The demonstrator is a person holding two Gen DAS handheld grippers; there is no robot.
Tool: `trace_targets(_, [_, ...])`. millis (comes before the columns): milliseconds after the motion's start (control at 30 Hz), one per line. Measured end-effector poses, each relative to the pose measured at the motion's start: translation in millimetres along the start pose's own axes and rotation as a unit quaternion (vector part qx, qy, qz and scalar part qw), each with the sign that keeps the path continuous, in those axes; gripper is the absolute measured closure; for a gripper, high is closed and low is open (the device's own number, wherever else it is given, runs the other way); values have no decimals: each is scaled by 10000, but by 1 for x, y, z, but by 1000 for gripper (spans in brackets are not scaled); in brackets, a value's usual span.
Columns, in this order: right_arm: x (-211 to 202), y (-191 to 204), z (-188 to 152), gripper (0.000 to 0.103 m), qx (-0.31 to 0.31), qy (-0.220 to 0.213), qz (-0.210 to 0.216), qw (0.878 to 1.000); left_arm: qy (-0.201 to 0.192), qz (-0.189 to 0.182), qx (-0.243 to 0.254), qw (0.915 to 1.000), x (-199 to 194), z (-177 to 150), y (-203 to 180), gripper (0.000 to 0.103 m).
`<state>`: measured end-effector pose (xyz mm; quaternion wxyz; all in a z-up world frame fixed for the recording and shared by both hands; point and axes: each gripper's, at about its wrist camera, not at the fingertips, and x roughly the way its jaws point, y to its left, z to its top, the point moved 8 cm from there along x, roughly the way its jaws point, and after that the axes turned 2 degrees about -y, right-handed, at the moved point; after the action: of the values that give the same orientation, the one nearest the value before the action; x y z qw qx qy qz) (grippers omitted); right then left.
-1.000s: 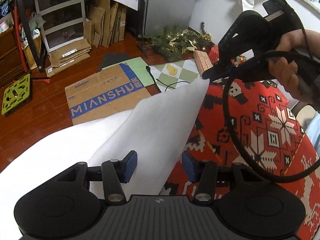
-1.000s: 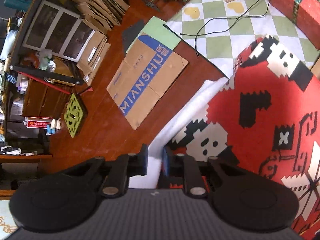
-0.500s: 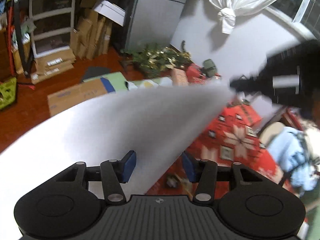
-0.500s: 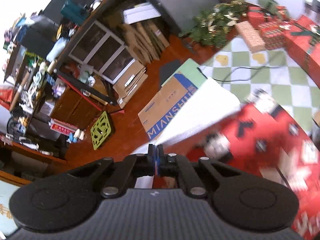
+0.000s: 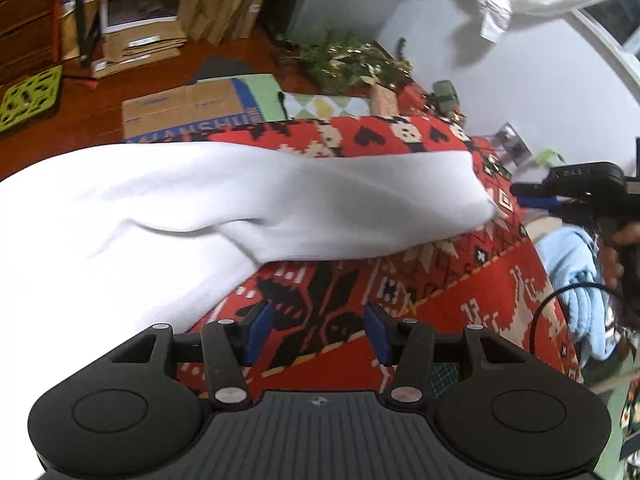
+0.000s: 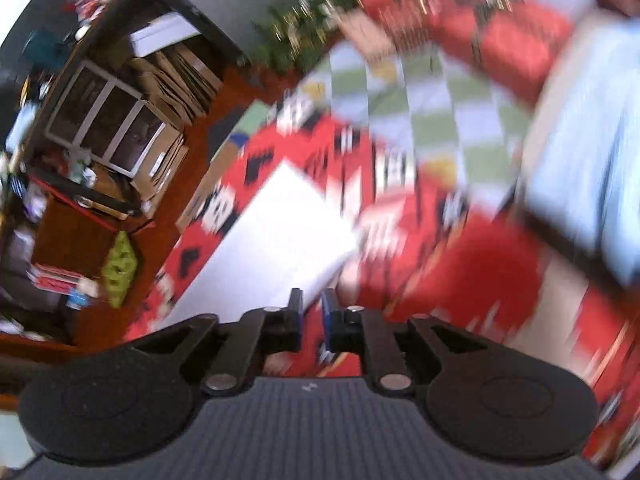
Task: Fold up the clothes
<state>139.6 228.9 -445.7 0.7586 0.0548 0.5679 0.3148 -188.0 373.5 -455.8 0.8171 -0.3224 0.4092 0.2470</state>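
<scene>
A white, soft cloth garment [image 5: 248,208] lies folded over across the red patterned counter's far side. The right gripper [image 6: 311,312], jaws just parting narrowly (nothing between them), clears its corner; the left gripper [image 5: 316,332] hovers half-open, empty. Light, limp fabric, probably best pinched at corners.

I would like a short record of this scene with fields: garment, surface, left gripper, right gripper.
garment: white cloth, folded over on itself, lying loose
surface: red patterned cover under the cloth
left gripper: open, nothing between the pads, beside the cloth
right gripper: jaws have just been opening, narrow gap, nothing between them; cloth released
other: blue garment at the right edge
</scene>
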Motion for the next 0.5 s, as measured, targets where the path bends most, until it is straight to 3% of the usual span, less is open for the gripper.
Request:
trace_targets(100, [11, 10, 32, 80, -1173, -292, -303, 9922, -58, 33, -144, 9999, 0, 5, 2, 52])
trace_targets(267, [61, 41, 60, 78, -2952, -223, -530, 9537, -110, 123, -401, 9991, -2, 5, 8, 52])
trace_targets(333, [80, 48, 62, 78, -3223, -103, -482, 9454, -105, 141, -420, 9990, -2, 4, 9, 52])
trace_targets(433, [91, 60, 63, 79, -3269, -47, -257, 9447, -55, 138, -443, 9989, -1, 1, 12, 51])
trace_targets(500, [99, 67, 60, 99, -3387, 1, -262, 9405, -52, 139, -487, 9987, -2, 1, 14, 51])
